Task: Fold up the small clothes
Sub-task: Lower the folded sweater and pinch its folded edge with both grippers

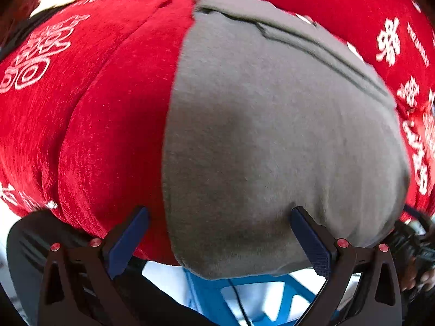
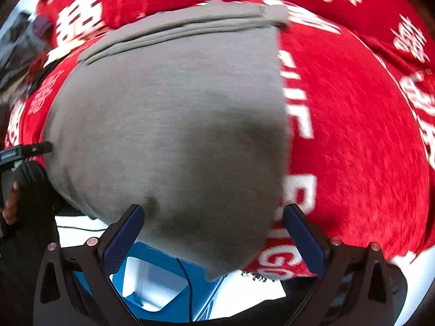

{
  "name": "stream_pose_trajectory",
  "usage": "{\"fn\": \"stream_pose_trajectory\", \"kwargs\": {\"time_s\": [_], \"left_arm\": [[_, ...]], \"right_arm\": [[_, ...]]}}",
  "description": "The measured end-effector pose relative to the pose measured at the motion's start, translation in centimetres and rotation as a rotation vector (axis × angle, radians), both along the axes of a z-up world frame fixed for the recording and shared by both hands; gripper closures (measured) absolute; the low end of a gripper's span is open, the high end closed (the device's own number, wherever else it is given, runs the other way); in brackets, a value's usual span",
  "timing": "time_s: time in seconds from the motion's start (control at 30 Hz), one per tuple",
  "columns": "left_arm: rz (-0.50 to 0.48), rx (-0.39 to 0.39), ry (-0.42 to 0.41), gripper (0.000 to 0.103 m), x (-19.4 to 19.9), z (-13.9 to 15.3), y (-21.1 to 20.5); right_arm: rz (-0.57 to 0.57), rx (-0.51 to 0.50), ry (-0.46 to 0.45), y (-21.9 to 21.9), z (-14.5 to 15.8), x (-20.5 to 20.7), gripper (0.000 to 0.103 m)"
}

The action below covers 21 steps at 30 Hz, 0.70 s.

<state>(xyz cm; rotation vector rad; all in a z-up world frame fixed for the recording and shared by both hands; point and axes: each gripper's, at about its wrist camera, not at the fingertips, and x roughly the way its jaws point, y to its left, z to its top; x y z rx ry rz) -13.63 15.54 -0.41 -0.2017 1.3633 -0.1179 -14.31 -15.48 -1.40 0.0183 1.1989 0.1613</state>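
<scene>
A grey garment (image 1: 272, 141) lies flat on a red cloth with white characters (image 1: 103, 114); a folded band runs along its far edge. It hangs a little over the near edge of the surface. My left gripper (image 1: 220, 214) is open, its blue pads either side of the garment's near left corner, holding nothing. In the right wrist view the same grey garment (image 2: 174, 135) fills the middle on the red cloth (image 2: 353, 149). My right gripper (image 2: 213, 212) is open over the garment's near right corner. The left gripper's tip (image 2: 27, 149) shows at the left edge.
A blue plastic frame (image 1: 217, 296) with a black cable stands on the pale floor below the near edge; it also shows in the right wrist view (image 2: 168, 285). A person's hand (image 2: 11, 206) is at the far left. Dark clothing or gear sits low in both views.
</scene>
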Motion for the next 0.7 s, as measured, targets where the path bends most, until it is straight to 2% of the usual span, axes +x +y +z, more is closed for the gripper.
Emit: {"fn": "stream_pose_trajectory", "kwargs": {"time_s": [0.07, 0.1, 0.2, 0.23, 0.27, 0.3, 0.33, 0.4, 0.47, 0.5, 0.53, 0.6, 0.7], "left_arm": [[-0.032, -0.018, -0.010, 0.000, -0.1, 0.2, -0.4], [-0.040, -0.023, -0.018, 0.005, 0.0, 0.3, -0.5], [-0.049, 0.026, -0.049, 0.022, -0.1, 0.8, -1.0], [-0.047, 0.024, -0.056, 0.033, -0.1, 1.1, -1.1], [-0.042, 0.019, -0.066, 0.040, -0.2, 1.5, -0.9], [-0.035, 0.007, -0.067, 0.053, -0.2, 1.8, -0.8], [-0.030, -0.007, -0.064, 0.056, -0.3, 1.9, -0.4], [-0.013, -0.033, -0.048, 0.056, -0.4, 1.8, -0.1], [-0.013, -0.049, -0.038, 0.045, -0.4, 1.4, -0.1], [-0.033, -0.080, -0.020, 0.021, -0.4, 1.2, -0.3], [-0.047, -0.095, 0.014, 0.002, -0.2, 0.6, -0.5], [-0.042, -0.040, 0.071, 0.002, -0.3, -0.6, -0.9], [-0.033, -0.037, 0.074, 0.006, -0.2, -0.7, -0.8]], "right_arm": [[0.038, -0.018, -0.012, 0.9, 0.2, -0.1, 0.008], [0.047, -0.028, -0.016, 1.2, 0.1, -0.2, 0.009], [0.025, -0.039, -0.027, 0.7, 0.3, -0.4, 0.021], [0.011, -0.026, -0.033, 0.4, 0.5, -0.5, 0.029], [0.007, -0.011, -0.034, 0.3, 0.6, -0.4, 0.039], [0.007, 0.020, -0.032, 0.0, 0.8, -0.5, 0.044], [0.012, 0.047, -0.027, -0.2, 0.9, -0.6, 0.054], [0.031, 0.087, -0.017, -0.2, 0.9, -0.7, 0.055], [0.035, 0.100, 0.001, -0.3, 0.5, -0.4, 0.053], [0.037, 0.121, 0.010, -0.6, 0.5, -0.4, 0.052], [0.040, 0.130, 0.009, -0.6, 0.5, -0.5, 0.049], [0.057, 0.138, 0.018, -0.4, 0.3, -0.5, 0.042], [0.059, 0.114, 0.013, 0.0, 0.1, -0.5, 0.041]]}}
